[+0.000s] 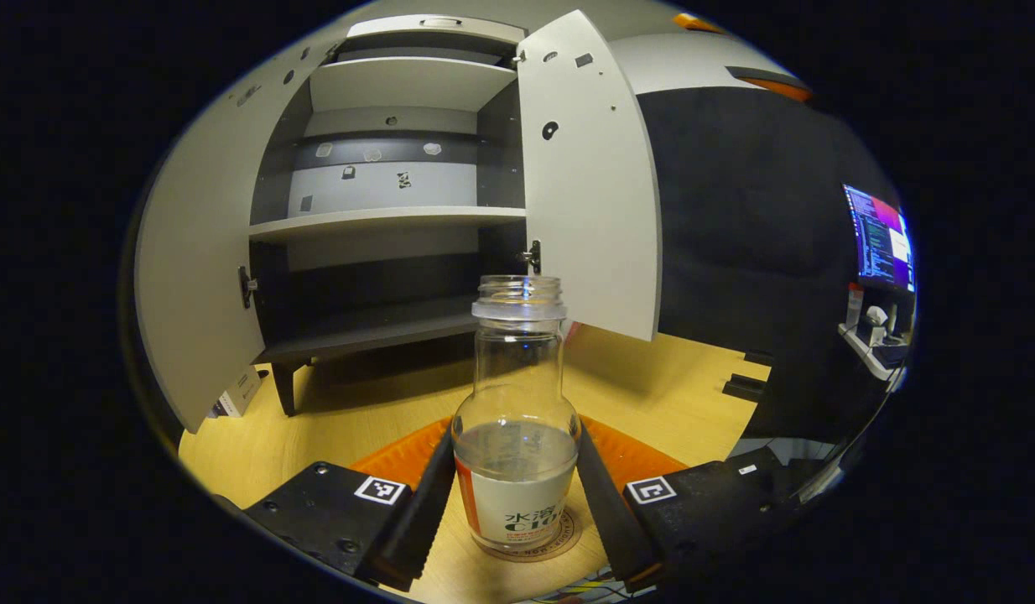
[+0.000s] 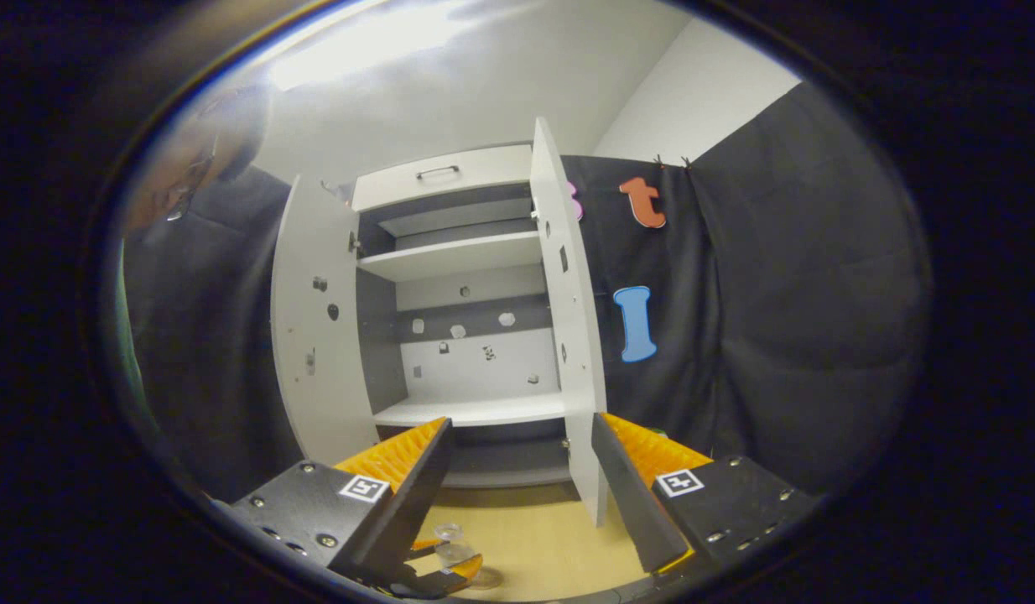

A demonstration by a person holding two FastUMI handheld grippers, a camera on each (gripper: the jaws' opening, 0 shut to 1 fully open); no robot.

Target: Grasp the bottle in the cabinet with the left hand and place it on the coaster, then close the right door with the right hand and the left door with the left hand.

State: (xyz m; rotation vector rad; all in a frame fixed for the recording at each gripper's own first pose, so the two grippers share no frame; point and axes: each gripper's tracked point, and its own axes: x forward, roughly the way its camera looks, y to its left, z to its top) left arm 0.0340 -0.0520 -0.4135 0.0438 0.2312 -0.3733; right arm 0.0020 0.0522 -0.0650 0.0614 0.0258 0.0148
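A clear glass bottle (image 1: pixel 515 394) with a printed label and no cap stands upright on a round coaster (image 1: pixel 568 537) on the wooden table (image 1: pixel 668 394). My left gripper (image 1: pixel 515 436) is shut on it, one fingertip pressing each side of its body. Behind it stands the cabinet (image 1: pixel 383 218), with the left door (image 1: pixel 199 277) and the right door (image 1: pixel 589 184) both swung open and the shelves bare. My right gripper (image 2: pixel 519 424) hangs open in front of the cabinet (image 2: pixel 467 335), near the right door's edge (image 2: pixel 568 335). Low in that view are the bottle (image 2: pixel 450 537) and the left gripper (image 2: pixel 438 575).
A lit monitor (image 1: pixel 882 239) and small items stand on a desk at the far right. A small box (image 1: pixel 236 393) leans by the cabinet's leg. Dark flat pieces (image 1: pixel 744 386) lie on the table's right side. A person (image 2: pixel 199 168) stands left of the cabinet.
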